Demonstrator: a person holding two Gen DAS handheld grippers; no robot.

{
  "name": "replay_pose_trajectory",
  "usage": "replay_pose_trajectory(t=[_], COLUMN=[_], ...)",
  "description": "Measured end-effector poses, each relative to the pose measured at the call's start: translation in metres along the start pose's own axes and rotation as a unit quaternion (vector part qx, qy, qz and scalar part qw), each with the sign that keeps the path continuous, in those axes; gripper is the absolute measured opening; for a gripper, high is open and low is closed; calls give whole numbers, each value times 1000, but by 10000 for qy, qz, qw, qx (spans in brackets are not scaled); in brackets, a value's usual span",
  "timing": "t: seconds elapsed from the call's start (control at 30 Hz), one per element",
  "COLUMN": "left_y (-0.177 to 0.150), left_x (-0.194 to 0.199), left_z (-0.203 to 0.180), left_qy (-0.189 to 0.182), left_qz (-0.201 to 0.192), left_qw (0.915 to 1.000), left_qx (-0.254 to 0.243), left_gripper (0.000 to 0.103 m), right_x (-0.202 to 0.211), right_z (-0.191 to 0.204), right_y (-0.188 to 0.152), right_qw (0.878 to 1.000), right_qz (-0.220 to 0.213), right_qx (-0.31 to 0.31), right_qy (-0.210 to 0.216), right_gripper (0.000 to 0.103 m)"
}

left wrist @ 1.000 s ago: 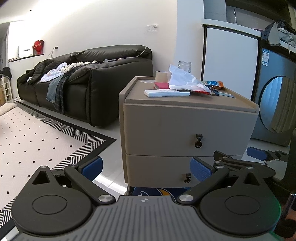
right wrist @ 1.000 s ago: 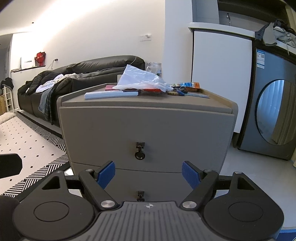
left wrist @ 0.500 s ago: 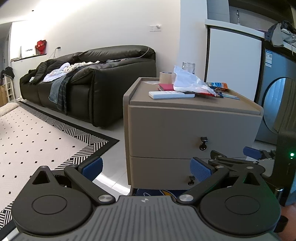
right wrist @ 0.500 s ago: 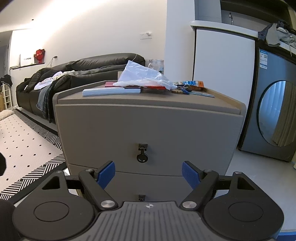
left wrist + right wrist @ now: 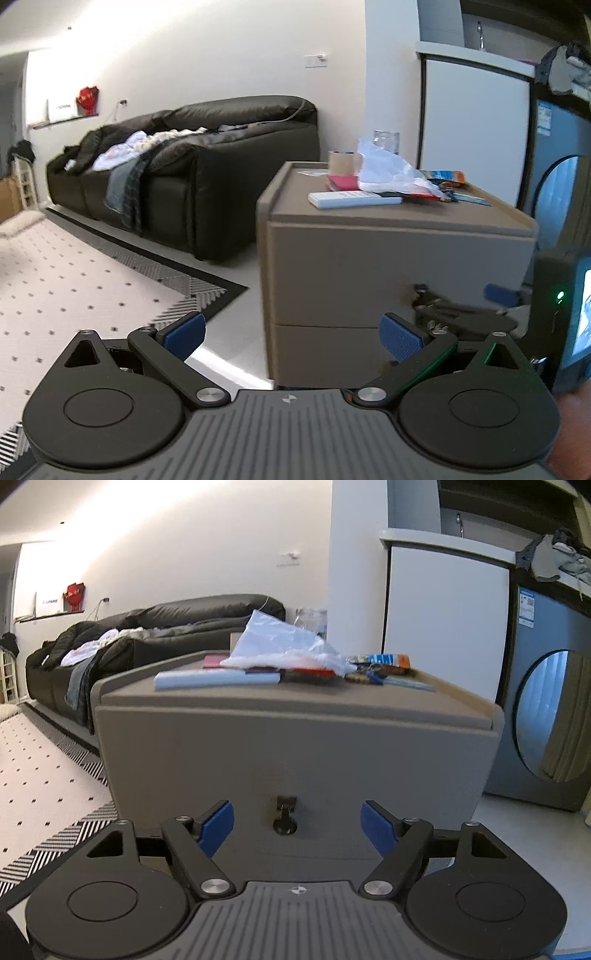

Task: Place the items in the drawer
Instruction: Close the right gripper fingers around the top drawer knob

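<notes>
Right gripper [image 5: 297, 825] jaws spread wide, empty, upper drawer [image 5: 295, 764] handle [image 5: 285, 814] centred between, untouched. Left gripper [image 5: 291, 334] likewise wide, empty. Items [image 5: 280, 653] lie above on cabinet top; labels unreadable.

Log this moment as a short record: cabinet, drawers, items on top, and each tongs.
cabinet: grey two-drawer nightstand
top drawer: closed, ring pull between the right tongs' fingers, untouched
bottom drawer: closed
on top: white remote, plastic bag, tape roll, glass jar, snack packet
left tongs: open, empty
right tongs: open, empty, near the pull
</notes>
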State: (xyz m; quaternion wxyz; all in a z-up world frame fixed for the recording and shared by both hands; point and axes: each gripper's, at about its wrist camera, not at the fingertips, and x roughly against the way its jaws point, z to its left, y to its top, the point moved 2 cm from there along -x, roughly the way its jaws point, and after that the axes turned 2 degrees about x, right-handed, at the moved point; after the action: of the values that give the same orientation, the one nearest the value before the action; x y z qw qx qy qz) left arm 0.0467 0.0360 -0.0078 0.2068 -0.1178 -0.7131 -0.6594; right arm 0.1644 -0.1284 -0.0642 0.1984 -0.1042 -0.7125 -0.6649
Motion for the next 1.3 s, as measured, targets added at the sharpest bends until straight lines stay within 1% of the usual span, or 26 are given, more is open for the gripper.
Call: replay_pose_trajectory(t=[0.07,0.2,0.27,0.37,0.5,0.6,0.63,0.73,0.8,0.83,0.87,0.9,0.97,1.03,1.2,1.3], left_y=[1,-3,-5,-7,-6,-7,-7,-9,-9,-9,-9,-8,-7,-6,-5,-6], left_x=[0,-5,-7,-6,-6,-6,-6,-9,-12,-12,-12,-12,-13,-14,-18,-18], left_z=[4,9,11,8,9,10,10,9,8,8,7,7,5,4,0,-2], left_qy=[-49,-38,-55,-57,-10,-13,-20,-7,-6,7,25,42,59,-13,-17,-45], left_qz=[-10,51,75,36,33,77,87,145,181,178,170,162,149,106,176,183], left_qw=[9999,9997,9996,9999,9999,9998,9998,9998,9997,9998,9998,9999,9999,9999,9998,9998], left_qx=[119,233,279,138,151,193,186,156,153,121,82,42,-18,-38,-53,-76], left_gripper=[103,103,103,103,103,103,103,103,103,103,103,103,103,103,103,103], right_x=[-5,-8,-14,-20,-29,-39,-41,-49,-54,-57,-58,-60,-63,-66,-67,-69], right_z=[0,1,3,8,11,11,11,10,8,7,7,6,6,7,9,8], right_y=[2,3,2,-2,-7,-9,-10,-10,-11,-12,-12,-12,-11,-10,-13,-16], right_qw=[10000,9999,9999,9999,10000,10000,10000,9999,9999,9999,9998,9998,9998,9997,9997,9996], right_qz=[8,-138,-81,-93,-44,72,75,88,110,134,128,112,122,131,141,193], right_qx=[-13,-57,-94,-52,-39,-40,-39,-9,-13,-35,-43,-42,-72,-74,-69,-95], right_qy=[13,-12,-4,-34,-59,-36,-32,-62,-112,-103,-110,-138,-141,-170,-184,-187], right_gripper=[80,79,79,75,75,70,67,66,63,58,51,49,49,49,48,46])
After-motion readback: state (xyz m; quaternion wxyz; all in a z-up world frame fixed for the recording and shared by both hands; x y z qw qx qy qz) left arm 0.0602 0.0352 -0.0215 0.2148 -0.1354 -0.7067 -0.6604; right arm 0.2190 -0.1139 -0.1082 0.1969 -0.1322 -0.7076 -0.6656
